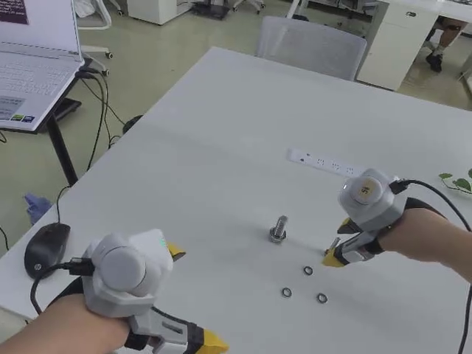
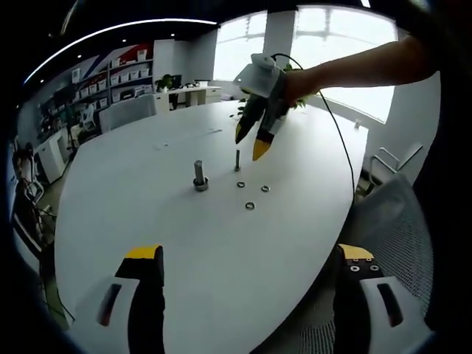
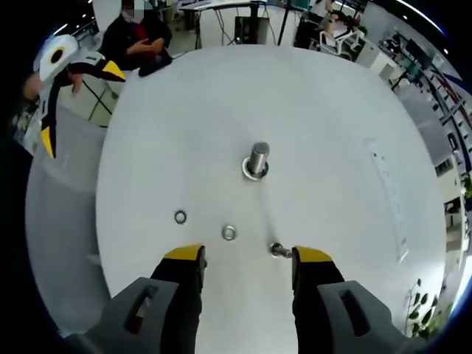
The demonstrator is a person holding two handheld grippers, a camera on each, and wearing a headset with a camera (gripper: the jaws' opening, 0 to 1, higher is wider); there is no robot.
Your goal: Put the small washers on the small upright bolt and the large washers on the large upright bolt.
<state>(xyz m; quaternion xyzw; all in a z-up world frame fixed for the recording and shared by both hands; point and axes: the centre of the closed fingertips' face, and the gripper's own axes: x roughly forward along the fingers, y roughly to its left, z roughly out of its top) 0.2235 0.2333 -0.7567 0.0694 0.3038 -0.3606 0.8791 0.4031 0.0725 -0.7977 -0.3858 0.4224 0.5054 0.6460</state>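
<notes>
— Where are our bolts?
— In the head view the large upright bolt [image 1: 278, 229] stands mid-frame on the white surface [image 1: 221, 147]. The small upright bolt [image 1: 334, 244] is to its right, just beside the right gripper [image 3: 247, 259]. Three washers [image 1: 307, 271] lie loose below.
— And our grippers?
— Both gape, holding nothing. We have the left gripper [image 2: 251, 254] at lower left.

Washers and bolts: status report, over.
Left gripper open, empty, at table edge. Right gripper open, low beside small bolt. Three washers loose on table; large bolt upright. Nothing in the way.
</notes>
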